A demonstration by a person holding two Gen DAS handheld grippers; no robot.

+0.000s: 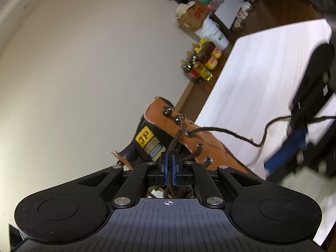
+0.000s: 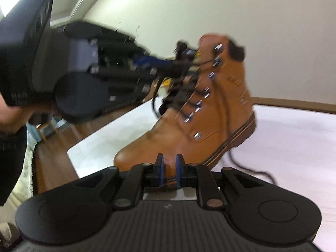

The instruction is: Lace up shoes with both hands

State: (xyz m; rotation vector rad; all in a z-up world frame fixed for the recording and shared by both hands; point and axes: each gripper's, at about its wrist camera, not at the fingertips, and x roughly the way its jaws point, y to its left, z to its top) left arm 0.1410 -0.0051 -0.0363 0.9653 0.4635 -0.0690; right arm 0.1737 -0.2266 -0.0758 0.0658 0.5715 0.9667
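White desk [image 2: 294,147] carries a tan boot [image 2: 210,113]; left gripper [image 1: 169,163] fingers pinch its dark lace [image 1: 175,140], right gripper [image 2: 169,168] fingers stand apart, empty.

Black claw [image 2: 170,169] with blue pads, silver screws, ribbed housing.

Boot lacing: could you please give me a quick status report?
Left gripper shut on lace. Right gripper open, empty. Boot on white table, upper hooks unlaced. Nothing in the way.
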